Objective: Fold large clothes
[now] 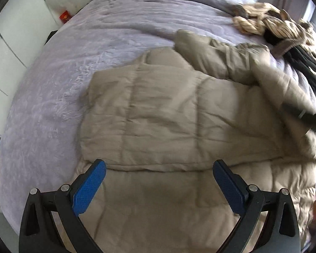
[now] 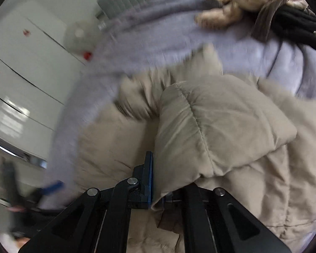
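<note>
A: Identify the supporting surface.
B: A bed, covered by a lavender quilt with a faint embossed pattern.

A: List the items lying directly on it.
B: Item one: a beige quilted coat, spread across the near half, one panel folded over the body. Item two: a heap of clothes, striped cream and black, at the far right corner.

A: Spacing between the two?
B: The coat's sleeve ends near the heap; contact cannot be confirmed.

A: Far end?
B: A grey quilted headboard.
</note>
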Demonstrator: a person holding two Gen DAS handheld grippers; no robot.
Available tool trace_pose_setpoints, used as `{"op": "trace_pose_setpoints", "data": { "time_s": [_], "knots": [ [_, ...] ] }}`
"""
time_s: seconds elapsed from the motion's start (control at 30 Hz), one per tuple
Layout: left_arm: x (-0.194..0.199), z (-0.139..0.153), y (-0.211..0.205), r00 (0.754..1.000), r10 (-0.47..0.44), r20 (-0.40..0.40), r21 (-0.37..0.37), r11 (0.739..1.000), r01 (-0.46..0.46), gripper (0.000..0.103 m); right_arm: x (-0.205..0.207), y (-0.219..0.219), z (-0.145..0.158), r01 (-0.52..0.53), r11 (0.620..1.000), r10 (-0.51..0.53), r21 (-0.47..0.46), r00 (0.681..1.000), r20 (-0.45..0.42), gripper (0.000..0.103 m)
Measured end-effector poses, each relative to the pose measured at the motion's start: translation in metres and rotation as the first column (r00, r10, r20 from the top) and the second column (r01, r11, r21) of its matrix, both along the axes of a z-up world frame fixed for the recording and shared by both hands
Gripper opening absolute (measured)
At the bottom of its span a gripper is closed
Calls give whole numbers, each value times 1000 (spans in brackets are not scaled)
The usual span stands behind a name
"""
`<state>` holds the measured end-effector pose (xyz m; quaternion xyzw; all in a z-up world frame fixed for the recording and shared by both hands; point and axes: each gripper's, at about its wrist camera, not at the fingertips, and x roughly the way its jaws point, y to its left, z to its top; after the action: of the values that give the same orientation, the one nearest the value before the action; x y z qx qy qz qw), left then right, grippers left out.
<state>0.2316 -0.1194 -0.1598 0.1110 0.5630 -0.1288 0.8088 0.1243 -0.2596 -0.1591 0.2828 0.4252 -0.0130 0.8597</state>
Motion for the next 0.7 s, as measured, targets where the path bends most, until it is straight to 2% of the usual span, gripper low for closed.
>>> {"op": "trace_pose_setpoints", "data": {
  "time_s": [0.07,0.1,0.17,0.23,0.3,0.37,0.4,0.47,0.57,0.6,0.67,0.7],
  "knots": [
    [5,-6,6,1000,4,2,-6,1000,-4,102,7,10,-21,7,999,-10,-53,999,-52,7],
    [8,-10,8,1000,6,1,-10,1000,-6,102,13,8,-28,12,997,-18,-73,997,-73,10],
    [12,-16,10,1000,8,-5,-19,1000,-9,102,21,6,-32,26,995,-35,-95,995,-96,14],
    [15,-21,12,1000,12,-11,-34,999,-13,102,18,6,-31,32,995,-41,-94,995,-96,28],
    [18,-24,13,1000,16,-16,-49,999,-17,102,27,3,-20,32,996,-40,-88,996,-85,66],
    [19,-25,12,1000,21,-18,-61,998,-22,102,26,3,-8,38,995,-43,-92,997,-61,71],
    [20,-25,11,1000,23,-18,-66,998,-25,102,29,8,-1,46,995,-50,-93,998,-48,71],
    [20,-23,11,1000,22,-13,-77,997,-23,102,8,-3,9,116,991,-117,-63,993,-13,71],
    [23,-20,8,1000,7,-3,-98,995,-8,102,-17,-37,13,272,960,-273,69,962,17,68],
    [24,-20,8,1000,6,-8,-111,994,-7,102,-17,-43,12,300,949,-302,95,953,15,44],
    [27,-20,12,1000,10,-23,-144,990,-13,102,-6,-61,5,348,927,-350,143,937,-8,9],
    [29,-20,15,999,13,-30,-160,987,-18,102,-2,-67,5,353,922,-357,158,934,3,9]
  ]
}}
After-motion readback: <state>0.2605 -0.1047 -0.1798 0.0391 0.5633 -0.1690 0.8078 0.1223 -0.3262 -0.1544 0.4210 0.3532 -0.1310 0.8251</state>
